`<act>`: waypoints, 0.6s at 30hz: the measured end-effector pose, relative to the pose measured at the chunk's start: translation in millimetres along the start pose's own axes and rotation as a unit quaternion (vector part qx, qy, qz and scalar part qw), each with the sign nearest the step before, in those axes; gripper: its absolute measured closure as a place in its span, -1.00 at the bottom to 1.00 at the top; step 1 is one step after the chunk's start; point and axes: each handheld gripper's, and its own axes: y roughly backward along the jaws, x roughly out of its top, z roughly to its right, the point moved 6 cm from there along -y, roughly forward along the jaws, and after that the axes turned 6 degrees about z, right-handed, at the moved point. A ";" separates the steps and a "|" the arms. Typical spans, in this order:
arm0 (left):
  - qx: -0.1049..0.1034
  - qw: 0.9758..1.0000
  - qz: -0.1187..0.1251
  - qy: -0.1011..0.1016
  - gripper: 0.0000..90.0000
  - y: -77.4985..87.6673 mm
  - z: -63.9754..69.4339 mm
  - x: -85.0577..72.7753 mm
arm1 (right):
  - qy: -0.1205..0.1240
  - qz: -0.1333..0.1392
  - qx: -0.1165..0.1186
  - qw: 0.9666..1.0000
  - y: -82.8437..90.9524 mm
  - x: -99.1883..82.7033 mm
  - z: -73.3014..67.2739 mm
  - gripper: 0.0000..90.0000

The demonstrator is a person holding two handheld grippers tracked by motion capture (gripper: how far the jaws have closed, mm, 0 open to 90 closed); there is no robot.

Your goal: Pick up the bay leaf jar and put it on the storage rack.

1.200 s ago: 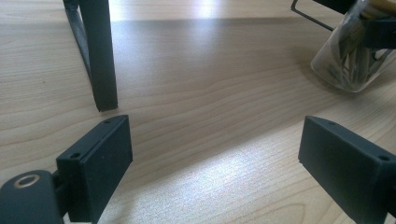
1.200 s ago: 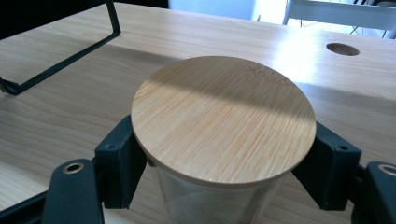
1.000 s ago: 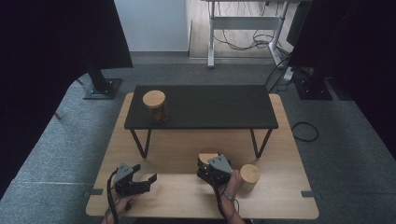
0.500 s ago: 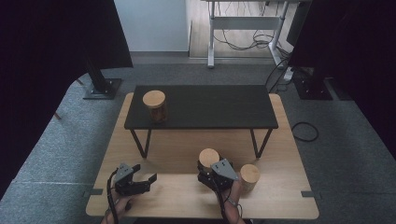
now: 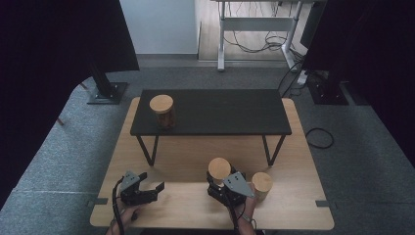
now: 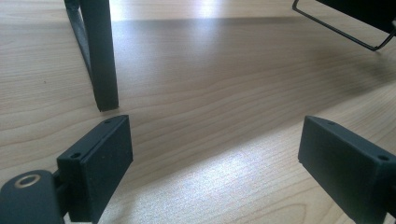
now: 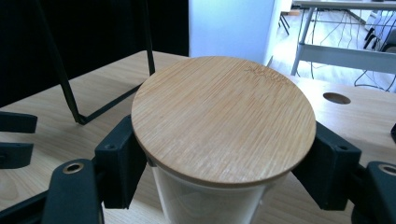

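Fingers (image 7: 119, 161) of your right gripper (image 5: 224, 180) clamp a glass jar with a bamboo lid (image 7: 223, 116), pressing on the glass just under the lid, above the near part of the wooden table (image 5: 195, 161). Your left gripper (image 5: 147, 188) sits near the table's front edge with its fingers (image 6: 100, 161) spread wide around bare wood. A second lidded jar (image 5: 262, 184) stands just beside your right gripper; a third (image 5: 162, 110) rests on the low black table (image 5: 220, 110).

The right gripper (image 5: 221, 180) clamps a wooden-lidded jar (image 5: 219, 169); a second jar (image 5: 262, 184) stands just right of it, the left gripper (image 5: 155, 188) well apart leftward.
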 end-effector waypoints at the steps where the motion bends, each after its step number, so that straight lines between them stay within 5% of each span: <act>1: 0.000 1.000 0.000 0.000 -0.79 0.0 0.0 0.0 | 0.000 0.002 0.001 1.000 1.3 1.1 0.0 -0.44; 18: 0.002 1.000 0.000 0.000 -0.79 -0.1 0.1 0.0 | 0.009 0.016 0.025 1.000 14.4 14.1 -8.0 -0.44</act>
